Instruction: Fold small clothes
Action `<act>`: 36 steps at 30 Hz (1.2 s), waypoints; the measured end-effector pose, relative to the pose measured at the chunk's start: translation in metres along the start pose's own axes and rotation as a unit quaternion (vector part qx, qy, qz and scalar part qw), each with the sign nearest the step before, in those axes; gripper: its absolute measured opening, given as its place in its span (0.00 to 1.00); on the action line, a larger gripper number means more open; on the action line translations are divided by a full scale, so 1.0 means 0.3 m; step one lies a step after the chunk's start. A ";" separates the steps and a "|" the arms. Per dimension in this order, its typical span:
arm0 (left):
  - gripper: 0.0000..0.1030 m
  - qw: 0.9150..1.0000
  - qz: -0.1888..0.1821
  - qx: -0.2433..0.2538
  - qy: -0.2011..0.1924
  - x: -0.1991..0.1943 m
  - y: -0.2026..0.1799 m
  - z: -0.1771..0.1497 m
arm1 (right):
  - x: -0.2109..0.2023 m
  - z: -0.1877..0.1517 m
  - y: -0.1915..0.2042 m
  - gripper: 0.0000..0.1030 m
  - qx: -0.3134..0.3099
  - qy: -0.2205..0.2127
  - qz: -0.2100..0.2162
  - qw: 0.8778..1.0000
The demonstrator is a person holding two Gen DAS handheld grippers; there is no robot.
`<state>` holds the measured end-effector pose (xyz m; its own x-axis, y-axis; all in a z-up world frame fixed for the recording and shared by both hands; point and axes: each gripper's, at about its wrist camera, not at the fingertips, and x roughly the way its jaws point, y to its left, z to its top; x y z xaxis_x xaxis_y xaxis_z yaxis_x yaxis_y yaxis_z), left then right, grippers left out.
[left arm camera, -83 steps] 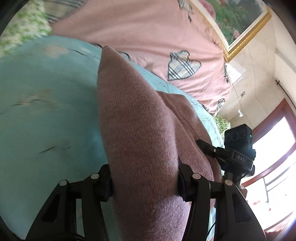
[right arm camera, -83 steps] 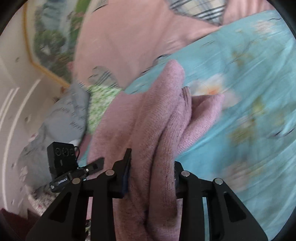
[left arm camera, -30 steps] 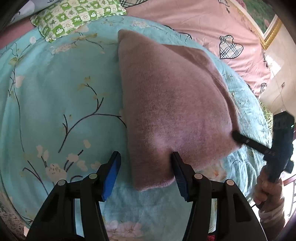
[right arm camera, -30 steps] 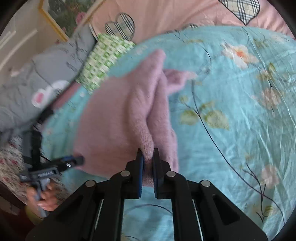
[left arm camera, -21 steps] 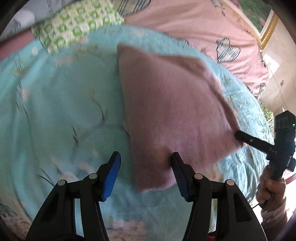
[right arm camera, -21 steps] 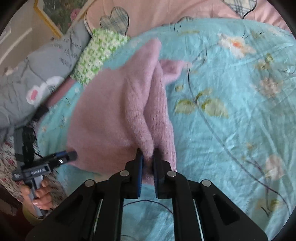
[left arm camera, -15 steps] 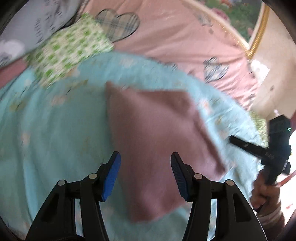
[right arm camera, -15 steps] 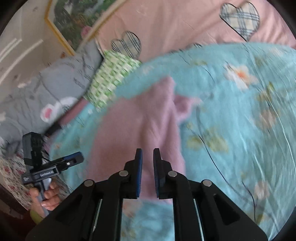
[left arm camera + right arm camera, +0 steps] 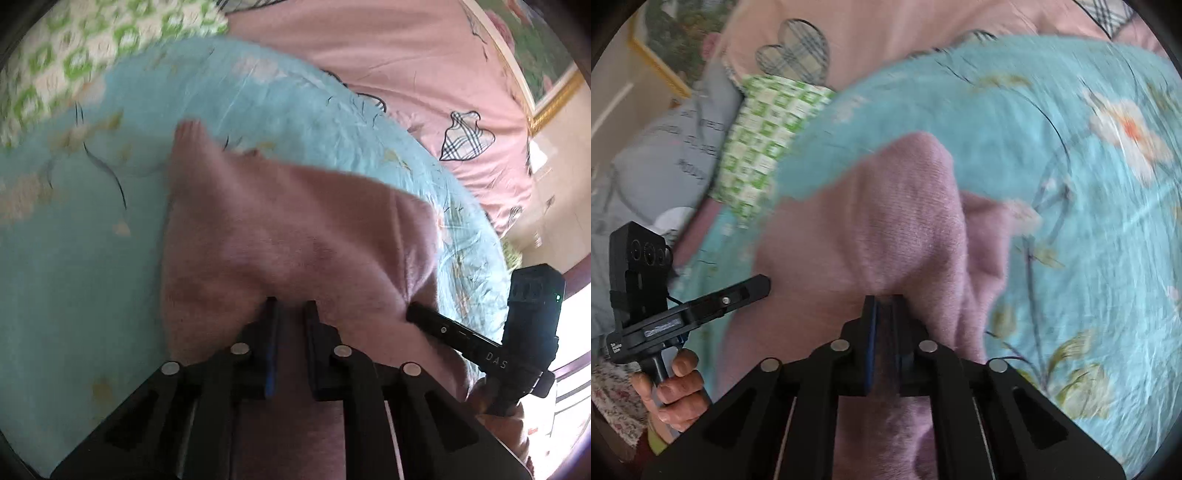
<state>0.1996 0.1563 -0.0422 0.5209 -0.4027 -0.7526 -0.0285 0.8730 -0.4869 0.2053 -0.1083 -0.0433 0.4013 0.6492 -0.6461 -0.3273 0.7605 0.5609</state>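
A pink knitted garment lies partly folded on the turquoise floral bedspread. My left gripper is shut on the garment's near edge, with cloth between its fingers. My right gripper is shut on the garment at its other near corner, with a fold of cloth bunched to the right of it. Each gripper shows in the other's view: the right one touches the garment's right corner, and the left one is at the garment's left edge.
A pink duvet with plaid hearts lies behind the bedspread. A green checked pillow and a grey pillow lie at the back. A gold-framed picture hangs on the wall. A bright window is at right.
Half a second ago both grippers were off the garment, the left wide open and the right nearly shut. Both have moved down and closed on its near edge.
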 end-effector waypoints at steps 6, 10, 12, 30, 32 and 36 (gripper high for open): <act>0.11 0.999 0.006 0.012 -0.034 -0.128 -0.052 -0.046 | -0.066 -0.016 0.025 0.04 -0.018 -0.024 0.000 1.000; 0.13 0.997 0.010 0.053 -0.059 -0.266 -0.123 -0.179 | -0.207 -0.089 0.079 0.08 -0.041 -0.054 0.023 0.997; 0.13 0.996 -0.008 0.068 -0.061 -0.310 -0.153 -0.264 | -0.260 -0.150 0.107 0.08 -0.057 -0.058 0.032 0.996; 0.49 0.994 0.050 0.082 -0.056 -0.306 -0.190 -0.529 | -0.326 -0.360 0.006 0.07 -0.028 -0.052 0.012 0.998; 0.53 0.990 0.073 0.096 -0.068 -0.344 -0.218 -0.580 | -0.350 -0.377 0.027 0.07 -0.031 -0.059 0.017 0.998; 0.58 0.986 0.105 0.104 -0.078 -0.388 -0.226 -0.657 | -0.402 -0.433 0.045 0.21 -0.039 -0.069 0.018 0.997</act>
<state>-0.0274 0.0897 -0.0088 0.6483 -0.1734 -0.7414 0.0176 0.9769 -0.2131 0.0412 -0.1744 -0.0252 0.5004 0.6717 -0.5462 -0.4066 0.7393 0.5367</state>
